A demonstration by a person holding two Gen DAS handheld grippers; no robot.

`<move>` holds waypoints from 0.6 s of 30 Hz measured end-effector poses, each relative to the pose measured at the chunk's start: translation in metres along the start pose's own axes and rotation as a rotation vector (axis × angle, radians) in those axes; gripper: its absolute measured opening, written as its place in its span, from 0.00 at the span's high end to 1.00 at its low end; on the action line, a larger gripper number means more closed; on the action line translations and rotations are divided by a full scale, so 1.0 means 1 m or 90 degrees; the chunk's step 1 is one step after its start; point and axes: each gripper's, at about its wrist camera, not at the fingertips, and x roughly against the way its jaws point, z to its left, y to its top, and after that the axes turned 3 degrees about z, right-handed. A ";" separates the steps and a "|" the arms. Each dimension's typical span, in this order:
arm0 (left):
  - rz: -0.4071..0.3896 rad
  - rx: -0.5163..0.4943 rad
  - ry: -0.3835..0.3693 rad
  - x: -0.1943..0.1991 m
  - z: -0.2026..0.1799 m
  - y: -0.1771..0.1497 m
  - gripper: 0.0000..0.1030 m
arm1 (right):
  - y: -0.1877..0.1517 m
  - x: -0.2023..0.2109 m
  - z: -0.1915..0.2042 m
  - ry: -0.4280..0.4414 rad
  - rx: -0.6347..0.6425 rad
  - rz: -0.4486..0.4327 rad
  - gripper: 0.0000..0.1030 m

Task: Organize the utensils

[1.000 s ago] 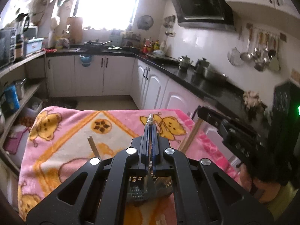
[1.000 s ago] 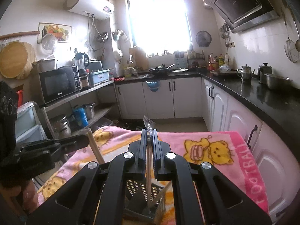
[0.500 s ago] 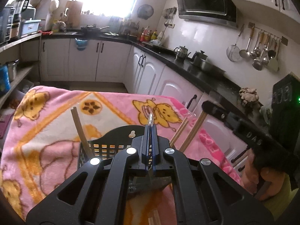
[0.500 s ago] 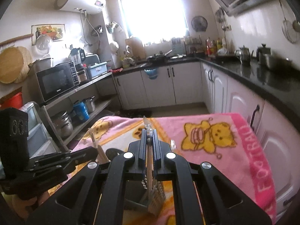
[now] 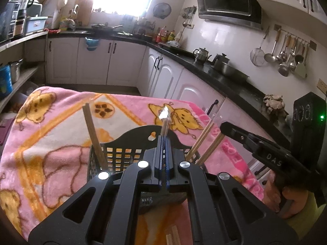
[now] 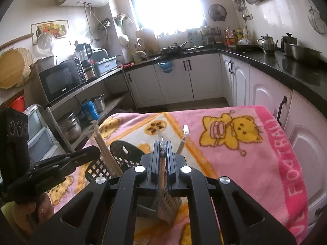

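**A:** What is the wooden-handled utensil (image 6: 161,169) going to feel like?

**B:** Light and stiff, I'd say. It has a slim, smooth shaft, and what looks like a perforated metal blade (image 6: 167,208) hangs below it. That heavier end will probably make it want to swing. There's clear wrap at the top, likely slippery, so bare wood lower down is the better place to hold.

**A:** Where is it now?

**B:** It's over the near side of the black basket (image 6: 120,149), pinched in the right hand-held gripper (image 6: 162,143). The jaws are almost together on the handle.

**A:** And the other one?

**B:** The left hand-held gripper (image 5: 163,138) is clamped completely shut on a thin shiny piece (image 5: 164,114). Its tip pokes out above the basket's back rim. I can't tell what the piece is. It looks thin enough to slip or twist.

**A:** Is anything already in the basket?

**B:** One chopstick (image 5: 95,138) leans at its left end, and a pair (image 5: 204,140) leans at its right. A fork (image 6: 185,131) stands just beside the basket. I can't tell whether it's inside.

**A:** What's underneath?

**B:** A pink blanket (image 6: 235,153) covers the table. It's soft, so the basket may shift if knocked.
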 end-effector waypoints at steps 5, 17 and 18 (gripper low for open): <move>0.004 0.008 -0.005 0.000 0.004 -0.005 1.00 | -0.002 0.002 -0.001 0.001 0.002 0.003 0.94; 0.005 0.001 0.000 0.010 0.002 -0.011 0.97 | -0.003 0.009 0.001 -0.005 0.000 0.013 0.93; 0.001 -0.005 0.006 0.012 0.001 -0.011 0.93 | -0.003 0.009 0.001 -0.005 0.001 0.014 0.92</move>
